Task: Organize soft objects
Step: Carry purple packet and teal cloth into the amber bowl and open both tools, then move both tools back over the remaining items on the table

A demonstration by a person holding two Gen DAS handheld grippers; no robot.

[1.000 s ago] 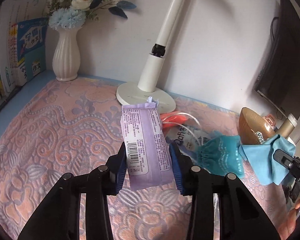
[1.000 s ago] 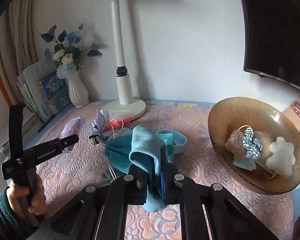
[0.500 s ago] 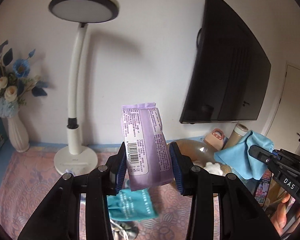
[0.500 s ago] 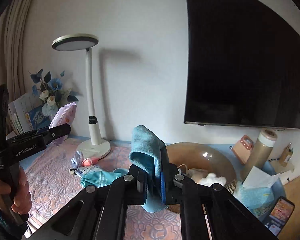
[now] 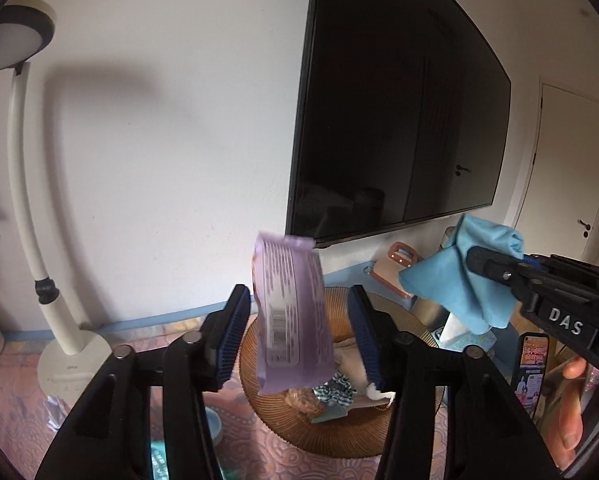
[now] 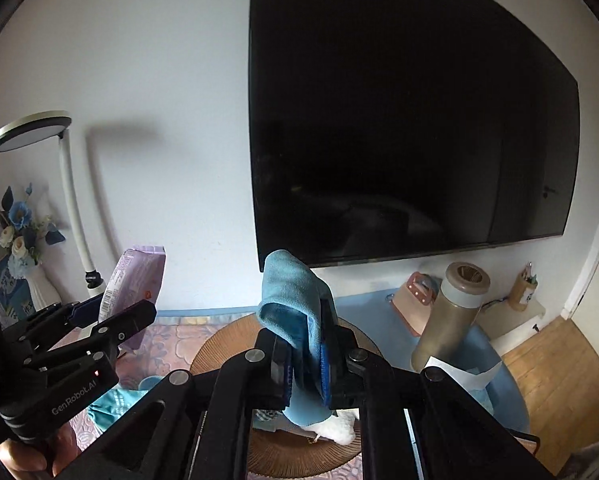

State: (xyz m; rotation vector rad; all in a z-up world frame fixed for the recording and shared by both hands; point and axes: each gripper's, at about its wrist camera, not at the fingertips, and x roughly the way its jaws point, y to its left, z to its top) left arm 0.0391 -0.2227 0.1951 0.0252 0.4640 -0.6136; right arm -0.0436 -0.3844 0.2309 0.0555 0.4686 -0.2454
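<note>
Jaws of the left gripper (image 5: 297,332) are opening, loosing a light, slippery purple packet (image 5: 293,316) over the bowl (image 5: 339,436); the right gripper (image 6: 305,364) pinches a limp blue cloth (image 6: 289,300) mid-fold.

Glossy plastic purple packet (image 5: 291,316); soft blue cloth (image 6: 291,304); ribbed amber bowl (image 5: 339,436).

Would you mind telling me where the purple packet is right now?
In the left wrist view the purple packet is mid-frame between the opening jaws of the left hand-held gripper, touching neither pad, above the brown wicker bowl.
</note>
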